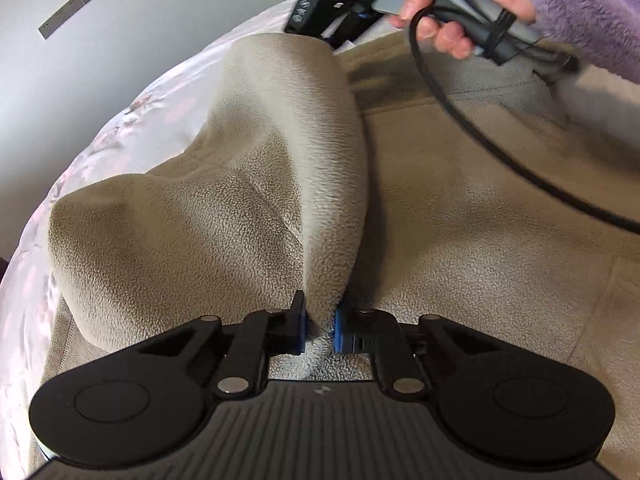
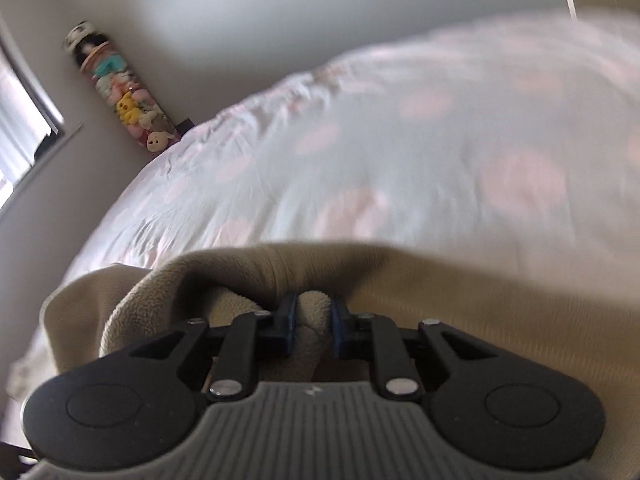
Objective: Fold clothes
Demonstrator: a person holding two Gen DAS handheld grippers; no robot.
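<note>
In the left wrist view, your left claw (image 1: pixel 320 326) is closed narrow on a raised ridge of the beige fleece garment (image 1: pixel 224 216), and the blue pads (image 1: pixel 342 334) press the cloth from both sides. The garment lies spread on the bed (image 1: pixel 132 120), which has a pale cover with pink flowers. From the pinch the fold rises and runs away to the top of the picture, where the black head of your right claw (image 1: pixel 320 38) meets its far end. Your right hand (image 1: pixel 460 4), in a fluffy purple sleeve (image 1: pixel 580 12), holds the handle of that tool, and a black cable (image 1: pixel 472 128) hangs from it over the flat part of the garment

In the right wrist view, your right claw (image 2: pixel 314 326) is also narrow and holds a thick bunch of the same fleece between its pads. The garment is just in front of the claw, at the near edge of the bed, with the bare cover behind it. A tall column of small soft toys (image 2: pixel 120 92) stands in the corner of the room, near a window (image 2: pixel 20 132)
</note>
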